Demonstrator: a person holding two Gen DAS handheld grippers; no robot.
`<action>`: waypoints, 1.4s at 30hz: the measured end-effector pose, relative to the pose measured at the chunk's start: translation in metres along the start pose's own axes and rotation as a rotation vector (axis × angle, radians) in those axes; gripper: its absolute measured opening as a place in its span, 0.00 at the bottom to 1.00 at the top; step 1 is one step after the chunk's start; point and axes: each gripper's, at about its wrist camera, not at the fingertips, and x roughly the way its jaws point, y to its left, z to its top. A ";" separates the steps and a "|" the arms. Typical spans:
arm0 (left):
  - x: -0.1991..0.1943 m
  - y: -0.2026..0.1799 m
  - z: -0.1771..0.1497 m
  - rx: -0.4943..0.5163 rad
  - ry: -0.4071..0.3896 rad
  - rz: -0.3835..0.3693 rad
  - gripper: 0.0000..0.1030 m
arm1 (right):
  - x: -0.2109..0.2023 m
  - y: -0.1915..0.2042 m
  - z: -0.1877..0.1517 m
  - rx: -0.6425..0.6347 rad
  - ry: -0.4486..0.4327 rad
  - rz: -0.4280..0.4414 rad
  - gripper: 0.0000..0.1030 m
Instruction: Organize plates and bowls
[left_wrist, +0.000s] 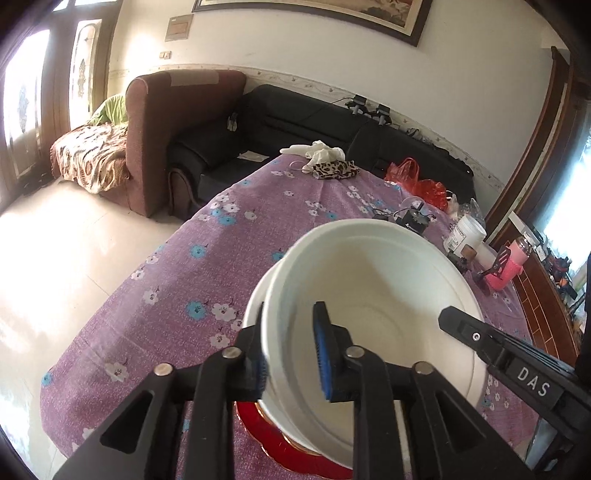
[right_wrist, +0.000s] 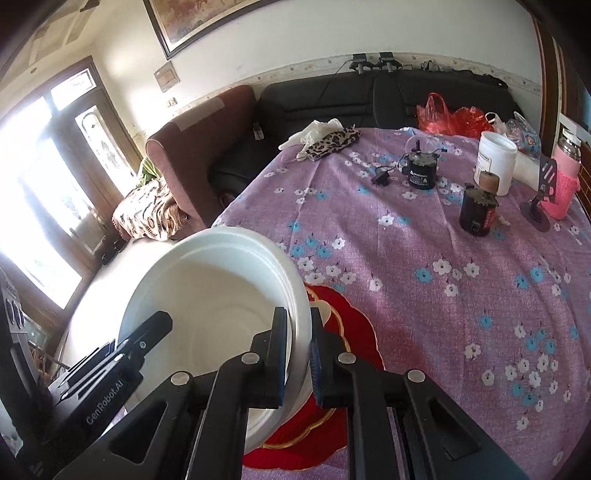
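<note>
A white bowl (left_wrist: 373, 295) is held tilted above a red plate (left_wrist: 269, 439) on the purple flowered tablecloth. My left gripper (left_wrist: 290, 356) is shut on the bowl's near-left rim, one pad inside, one outside. A second white rim (left_wrist: 255, 295) shows just under the bowl on its left. In the right wrist view my right gripper (right_wrist: 299, 356) is shut on the bowl's (right_wrist: 221, 295) right rim, with the red plate (right_wrist: 354, 332) below. Each gripper shows in the other's view, the right one (left_wrist: 480, 339) and the left one (right_wrist: 144, 336).
On the table's far side lie a white cloth and leopard pouch (right_wrist: 328, 140), black round devices (right_wrist: 421, 170) (right_wrist: 476, 214), a white jar (right_wrist: 495, 162), a pink cup and a phone stand (right_wrist: 546, 184). Sofas stand behind. The table edge drops to the floor at left.
</note>
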 end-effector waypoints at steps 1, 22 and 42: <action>0.000 0.000 0.000 0.003 -0.001 -0.009 0.38 | 0.001 0.001 0.000 -0.006 -0.002 -0.007 0.13; -0.063 -0.019 -0.007 0.064 -0.304 0.146 0.90 | -0.046 -0.009 -0.008 0.038 -0.195 0.008 0.63; -0.109 -0.044 -0.051 0.091 -0.399 0.218 1.00 | -0.092 -0.016 -0.106 -0.100 -0.244 -0.156 0.81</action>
